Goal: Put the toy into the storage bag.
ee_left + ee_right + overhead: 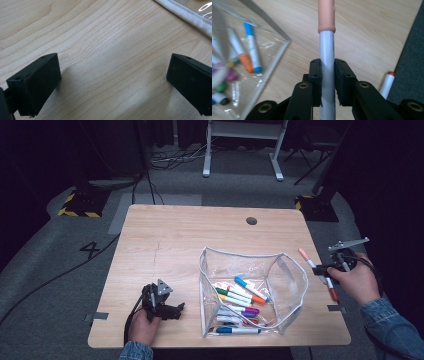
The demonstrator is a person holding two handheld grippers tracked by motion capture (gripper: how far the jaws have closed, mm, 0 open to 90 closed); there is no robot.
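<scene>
At the right edge of the table, a white-barrelled marker with a pale peach cap [326, 50] is clamped between the black jaws of the right gripper [327, 80], which are closed tight on its barrel. It is held above the light wooden table [175, 235], cap pointing to the far left, just beside the right wall of the clear plastic pouch with white edging [295, 280]. A second white marker with an orange-red cap [387, 83] is seen lying at the table's right edge, near the gripper. Inside the open pouch a heap of coloured markers [240, 300] is held, blue, orange, green, yellow and purple caps among them. Near the left side of the pouch, the left gripper [113, 82] is rested low over bare wood, its jaws spread wide with nothing between them.
</scene>
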